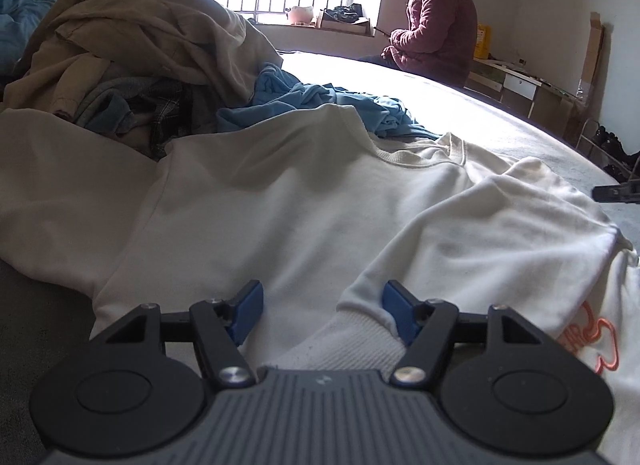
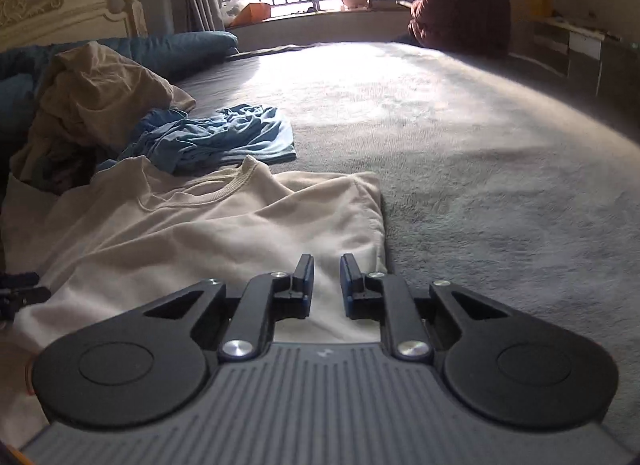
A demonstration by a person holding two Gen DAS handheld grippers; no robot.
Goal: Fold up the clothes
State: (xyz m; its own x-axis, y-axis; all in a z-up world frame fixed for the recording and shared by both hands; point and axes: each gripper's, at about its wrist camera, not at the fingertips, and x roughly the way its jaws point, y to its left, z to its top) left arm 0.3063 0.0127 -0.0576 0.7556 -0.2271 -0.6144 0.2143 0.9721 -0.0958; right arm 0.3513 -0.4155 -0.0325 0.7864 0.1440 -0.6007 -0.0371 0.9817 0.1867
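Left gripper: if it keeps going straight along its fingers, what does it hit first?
Most likely the cream sweatshirt: the left gripper stands open over its folded sleeve and body, pointing down into the fabric. Depth is unclear, but nothing else lies in that line.

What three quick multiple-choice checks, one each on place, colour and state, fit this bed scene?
1. Where does the blue shirt lie?
A. Just past the collar of the cream sweatshirt
B. On the windowsill
C. Hanging on the curtain

2. What colour is the print on the sweatshirt?
A. Green
B. Orange
C. Black

3. How is the left tool?
A. Shut tight on the blue shirt
B. Lifted clear of all cloth
C. Open, with a ribbed cuff between its fingers

Answers: 1 A, the shirt lies crumpled on the bed right behind the neckline. 2 B, orange outlines show at the sweatshirt's edge. 3 C, the blue pads stand wide apart around the cuff.
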